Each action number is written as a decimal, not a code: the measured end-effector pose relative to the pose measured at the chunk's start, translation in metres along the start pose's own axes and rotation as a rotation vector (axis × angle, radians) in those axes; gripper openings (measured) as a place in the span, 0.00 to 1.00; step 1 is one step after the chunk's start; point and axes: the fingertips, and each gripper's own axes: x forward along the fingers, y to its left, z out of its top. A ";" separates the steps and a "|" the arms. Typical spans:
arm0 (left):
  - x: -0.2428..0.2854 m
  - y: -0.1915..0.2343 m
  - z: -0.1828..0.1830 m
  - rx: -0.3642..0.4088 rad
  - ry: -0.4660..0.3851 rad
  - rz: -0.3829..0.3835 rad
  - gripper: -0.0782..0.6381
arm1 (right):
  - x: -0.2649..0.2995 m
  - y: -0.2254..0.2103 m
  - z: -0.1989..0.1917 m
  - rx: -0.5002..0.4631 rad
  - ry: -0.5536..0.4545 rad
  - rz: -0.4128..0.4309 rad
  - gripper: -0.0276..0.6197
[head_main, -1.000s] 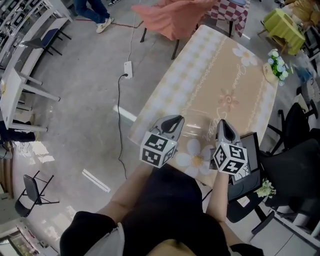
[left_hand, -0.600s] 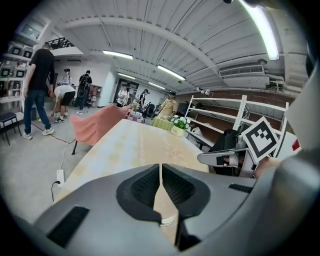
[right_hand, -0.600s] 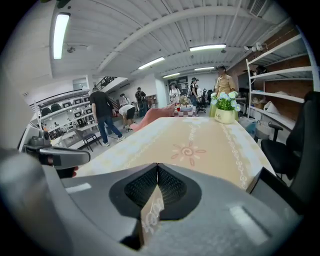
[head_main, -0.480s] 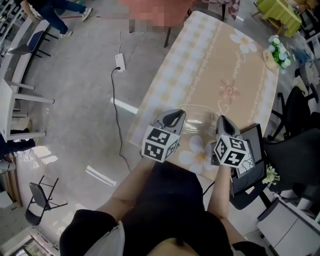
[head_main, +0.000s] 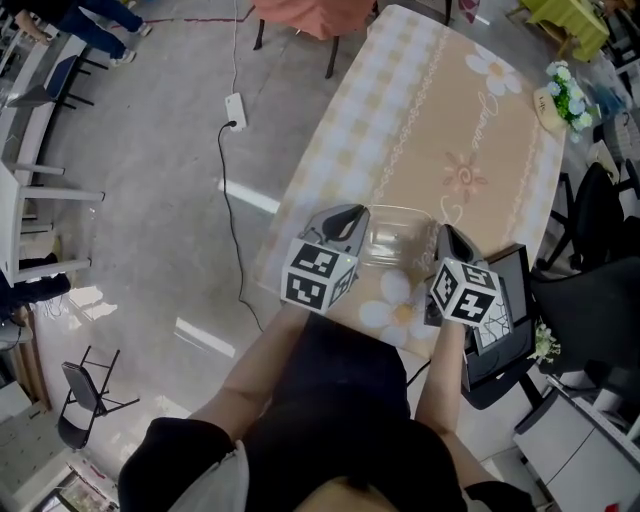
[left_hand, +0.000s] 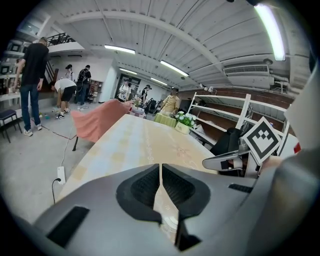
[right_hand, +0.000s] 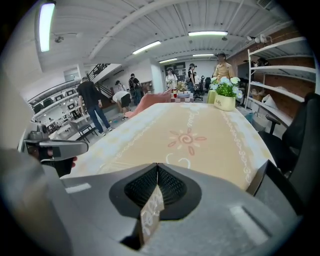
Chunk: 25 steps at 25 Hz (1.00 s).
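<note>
left claw and right claw each shut on the rim of the clear bowl. risk: the slick wall slips from one pinch and the bowl tips off the near desk edge.
</note>
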 end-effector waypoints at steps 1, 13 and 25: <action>0.001 0.002 0.001 -0.003 0.001 0.002 0.14 | 0.001 -0.001 0.000 -0.001 0.004 -0.003 0.05; 0.011 0.016 -0.002 -0.025 0.024 0.023 0.14 | 0.016 0.003 -0.010 -0.028 0.089 0.033 0.14; 0.012 0.025 -0.007 -0.039 0.039 0.038 0.14 | 0.031 0.002 -0.024 -0.102 0.265 -0.001 0.19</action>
